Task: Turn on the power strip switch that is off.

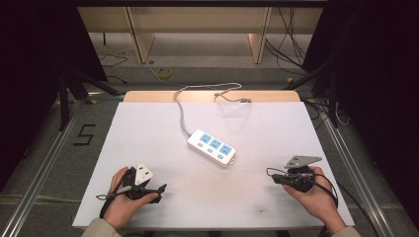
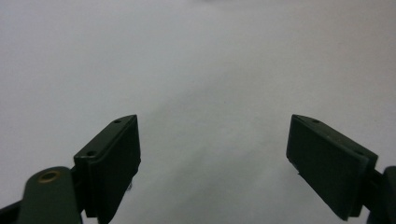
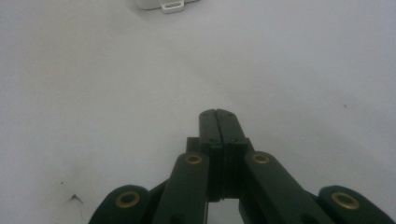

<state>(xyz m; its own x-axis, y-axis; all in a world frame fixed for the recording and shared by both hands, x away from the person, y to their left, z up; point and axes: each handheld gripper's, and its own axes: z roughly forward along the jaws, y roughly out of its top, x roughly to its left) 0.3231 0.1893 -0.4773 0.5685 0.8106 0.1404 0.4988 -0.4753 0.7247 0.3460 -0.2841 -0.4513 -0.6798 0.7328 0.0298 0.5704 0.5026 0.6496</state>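
Power strip point(image 1: 212, 147) lay mid-table point(image 1: 148, 128), well apart from my grippers: left gripper point(image 2: 214, 163) spread wide and empty, right gripper point(image 3: 217, 116) pressed closed on nothing.

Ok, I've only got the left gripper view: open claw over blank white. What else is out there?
Observer: A white power strip lies mid-table, three blue sockets facing up.
Operator: Anything attached?
Observer: A grey cord runs from its far end toward the table's far edge.
Operator: And my other hand?
Observer: The right claw is shut on nothing, low over the table's near right part.
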